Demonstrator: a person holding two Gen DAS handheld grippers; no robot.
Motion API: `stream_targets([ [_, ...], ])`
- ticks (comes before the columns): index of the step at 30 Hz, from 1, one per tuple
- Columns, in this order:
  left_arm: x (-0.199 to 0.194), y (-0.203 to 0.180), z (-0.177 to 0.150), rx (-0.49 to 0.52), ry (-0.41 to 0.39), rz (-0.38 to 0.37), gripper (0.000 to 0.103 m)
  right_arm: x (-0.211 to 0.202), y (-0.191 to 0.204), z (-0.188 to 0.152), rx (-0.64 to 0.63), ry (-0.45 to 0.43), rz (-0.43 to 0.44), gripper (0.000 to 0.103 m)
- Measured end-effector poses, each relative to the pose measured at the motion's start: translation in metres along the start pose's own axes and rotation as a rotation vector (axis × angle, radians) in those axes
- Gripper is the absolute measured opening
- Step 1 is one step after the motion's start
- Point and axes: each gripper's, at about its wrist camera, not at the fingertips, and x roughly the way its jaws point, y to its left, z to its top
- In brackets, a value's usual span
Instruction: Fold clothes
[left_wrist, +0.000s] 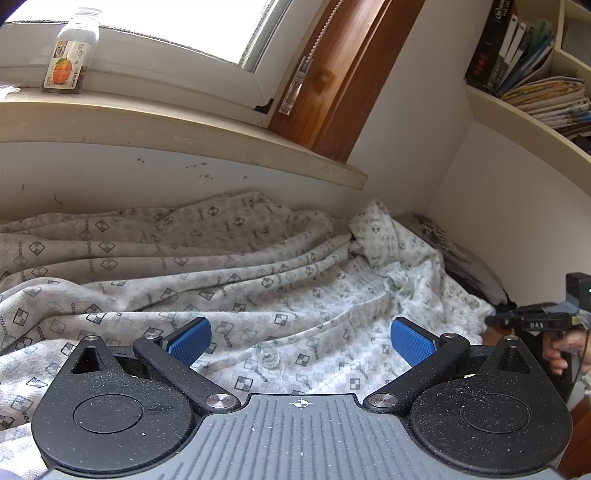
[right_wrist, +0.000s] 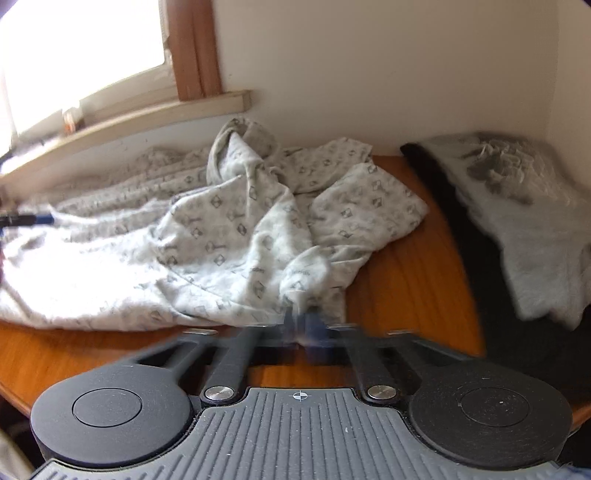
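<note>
A crumpled white garment (left_wrist: 258, 277) with a grey check-and-letter print covers most of the wooden table (right_wrist: 406, 277); a clear button (left_wrist: 267, 356) shows on it. My left gripper (left_wrist: 301, 338) hovers open just over the cloth, blue pads wide apart and holding nothing. In the right wrist view the garment (right_wrist: 229, 229) lies bunched, its near hem lifted into my right gripper (right_wrist: 303, 325), whose blurred fingers are closed together on that hem. The right gripper (left_wrist: 535, 321) also appears at the garment's right edge, held by a hand. The left gripper (right_wrist: 26, 219) shows at the far left.
A wall and window sill (left_wrist: 184, 136) run along the table's far side, with a bottle (left_wrist: 72, 51) on the sill. A pile of grey and black clothes (right_wrist: 517, 221) sits at the table's right end. Shelves of books (left_wrist: 535, 74) hang above the right.
</note>
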Motion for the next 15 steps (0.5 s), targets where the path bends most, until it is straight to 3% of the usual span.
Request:
stream_targets([
  [4, 0.000, 0.000, 0.000, 0.001, 0.002, 0.001, 0.103, -0.027, -0.011, 0.014, -0.057, -0.040, -0.101, 0.001],
  [6, 0.000, -0.001, 0.000, 0.002, 0.002, 0.003, 0.103, -0.027, -0.019, 0.012, -0.061, -0.008, -0.145, 0.001],
  [10, -0.001, -0.001, -0.001, 0.000, 0.001, 0.007, 0.103, -0.012, -0.032, -0.002, 0.040, 0.002, -0.130, 0.002],
  [13, -0.001, -0.003, -0.002, 0.010, 0.022, 0.001, 0.103, 0.000, -0.029, -0.002, 0.126, -0.063, -0.053, 0.013],
  [14, -0.001, -0.004, -0.004, 0.022, 0.039, -0.006, 0.103, 0.005, -0.026, -0.001, 0.143, -0.074, -0.025, 0.026],
  [15, -0.002, -0.006, -0.005, 0.040, 0.054, -0.011, 0.103, 0.012, -0.023, 0.000, 0.148, -0.074, 0.005, 0.032],
])
